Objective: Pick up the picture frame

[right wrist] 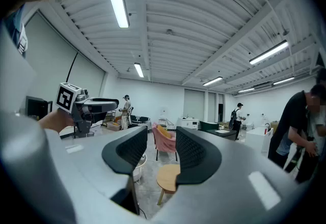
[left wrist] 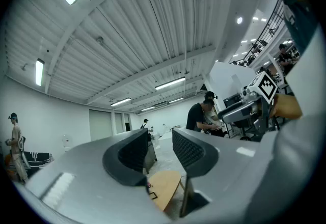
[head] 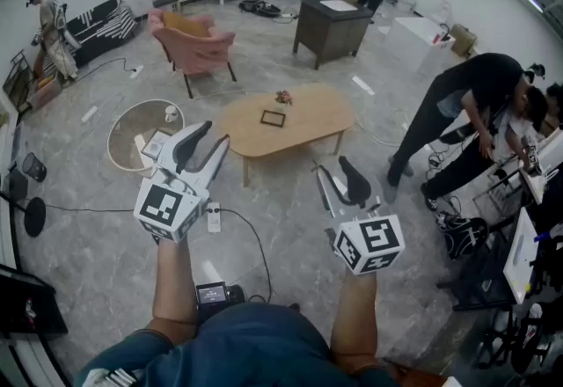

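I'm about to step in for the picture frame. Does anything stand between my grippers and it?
Nothing visible blocks it. The picture frame lies in the open on the wooden table, with only floor between it and the left gripper and right gripper, both open and empty. A black cable trails on the floor near you.

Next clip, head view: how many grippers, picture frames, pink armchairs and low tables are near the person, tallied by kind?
grippers: 2 (left gripper, right gripper, both with jaws apart and empty)
picture frame: 1
low tables: 2 (wooden oval table, round side table)
pink armchair: 1
Total: 6
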The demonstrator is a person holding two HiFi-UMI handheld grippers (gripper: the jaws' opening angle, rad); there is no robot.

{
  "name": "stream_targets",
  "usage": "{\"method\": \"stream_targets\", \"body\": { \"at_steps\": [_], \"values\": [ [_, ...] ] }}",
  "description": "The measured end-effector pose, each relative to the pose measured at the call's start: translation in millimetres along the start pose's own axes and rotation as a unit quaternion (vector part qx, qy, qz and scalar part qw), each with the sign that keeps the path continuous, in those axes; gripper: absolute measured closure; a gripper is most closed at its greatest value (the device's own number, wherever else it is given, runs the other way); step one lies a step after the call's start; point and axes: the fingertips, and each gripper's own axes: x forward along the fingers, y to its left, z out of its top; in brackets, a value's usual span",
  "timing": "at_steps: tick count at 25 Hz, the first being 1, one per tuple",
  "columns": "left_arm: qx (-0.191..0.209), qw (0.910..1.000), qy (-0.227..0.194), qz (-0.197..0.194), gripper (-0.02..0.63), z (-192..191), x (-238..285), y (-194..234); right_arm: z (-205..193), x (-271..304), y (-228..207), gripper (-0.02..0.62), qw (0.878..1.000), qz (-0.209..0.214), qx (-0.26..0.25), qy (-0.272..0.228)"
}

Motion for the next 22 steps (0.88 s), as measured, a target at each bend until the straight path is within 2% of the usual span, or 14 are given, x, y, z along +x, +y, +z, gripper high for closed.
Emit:
{"method": "stream_targets", "body": {
  "at_steps": [6, 10, 22],
  "values": [
    [-0.001, 1.0000, 0.005, 0.004, 0.457, -6, -7, 8, -2, 6, 7, 0.411, 1.000, -0.001, -0.003, 0.001],
    [-0.018, 0.9996, 0.024, 0.006, 0.457, -14, -10, 13, -5, 13, 10, 0.411, 1.000, -0.003, -0.002, 0.004],
    [-0.012, 0.9998, 0.007, -0.014, 0.459, -31, -2, 38, -11, 36, 14, 0.411, 1.000, -0.025, 0.010, 0.013]
  ]
}}
